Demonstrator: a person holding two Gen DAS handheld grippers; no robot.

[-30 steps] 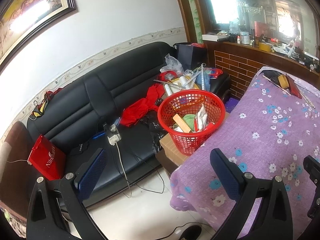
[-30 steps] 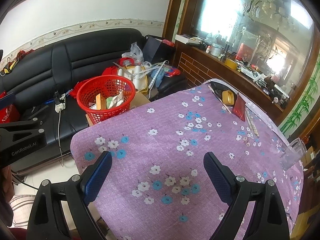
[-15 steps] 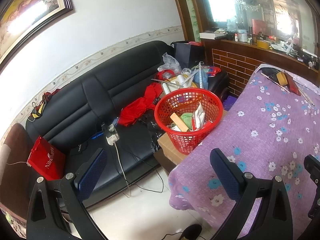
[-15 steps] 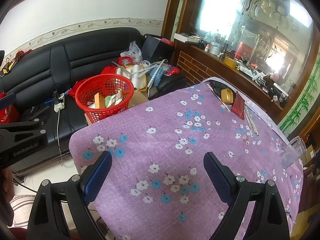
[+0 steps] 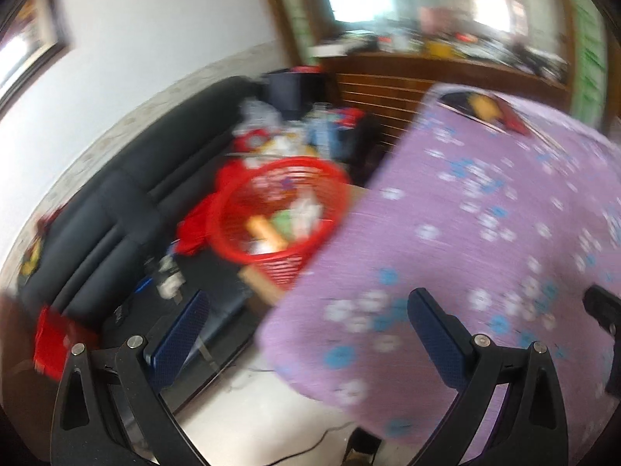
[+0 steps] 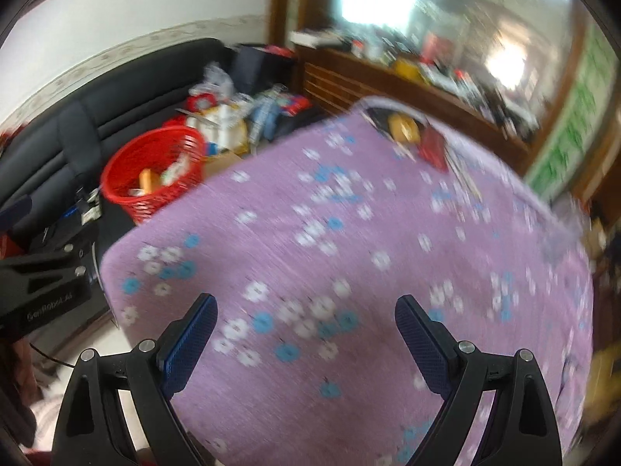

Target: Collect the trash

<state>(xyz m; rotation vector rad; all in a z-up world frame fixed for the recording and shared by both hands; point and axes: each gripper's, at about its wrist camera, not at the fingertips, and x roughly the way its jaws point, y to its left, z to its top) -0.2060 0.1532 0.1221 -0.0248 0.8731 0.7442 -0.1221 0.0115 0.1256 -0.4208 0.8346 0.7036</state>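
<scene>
A red mesh basket (image 5: 279,213) holding trash stands on a cardboard box beside the table; it also shows in the right wrist view (image 6: 153,173). My left gripper (image 5: 308,310) is open and empty, held over the table's near left corner, well short of the basket. My right gripper (image 6: 306,316) is open and empty above the purple flowered tablecloth (image 6: 349,233). A yellow object (image 6: 403,128) and a red flat object (image 6: 434,147) lie at the table's far end. Both views are blurred by motion.
A black sofa (image 5: 116,194) piled with red cloth, bags and clutter runs along the left wall. A red bag (image 5: 58,341) sits at its near end. A brick counter with a mirror (image 6: 446,89) stands behind the table. The left gripper's body (image 6: 42,283) shows at left.
Both views have swung and blurred; the basket sits further left and lower in the frames, and the tablecloth fills more of each view. Both grippers stay open and empty.
</scene>
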